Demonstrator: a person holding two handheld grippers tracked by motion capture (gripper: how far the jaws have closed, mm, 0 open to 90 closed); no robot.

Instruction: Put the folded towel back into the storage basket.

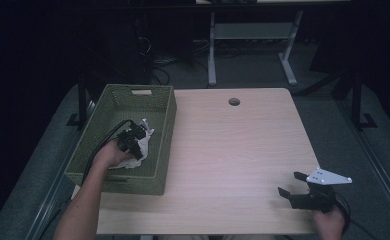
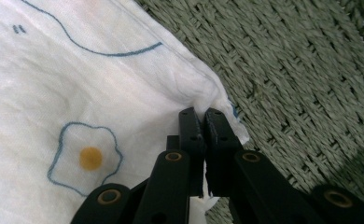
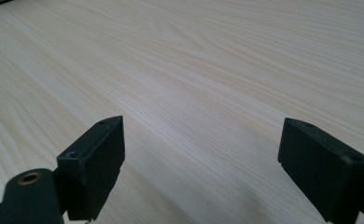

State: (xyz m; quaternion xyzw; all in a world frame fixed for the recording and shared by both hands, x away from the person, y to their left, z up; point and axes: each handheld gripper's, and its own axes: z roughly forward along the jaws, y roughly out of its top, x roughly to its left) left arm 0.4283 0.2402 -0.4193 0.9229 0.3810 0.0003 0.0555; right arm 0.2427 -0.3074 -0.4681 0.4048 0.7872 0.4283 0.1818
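A white cloth (image 1: 144,142) printed with fried eggs lies inside the green woven basket (image 1: 118,97) at the table's left. In the left gripper view the cloth (image 2: 77,93) covers the left half, with an egg print and blue lines on it. My left gripper (image 2: 204,114) is shut on the cloth's corner; the same gripper (image 1: 135,136) sits low inside the basket in the high view. My right gripper (image 1: 289,184) rests near the table's front right corner, open, with bare wood between its jaws (image 3: 201,140).
The light wooden table (image 1: 233,145) has a round cable hole (image 1: 234,102) near its far edge. The basket's woven floor (image 2: 301,84) shows beside the cloth. Desk legs and cables stand on the dark floor beyond the table.
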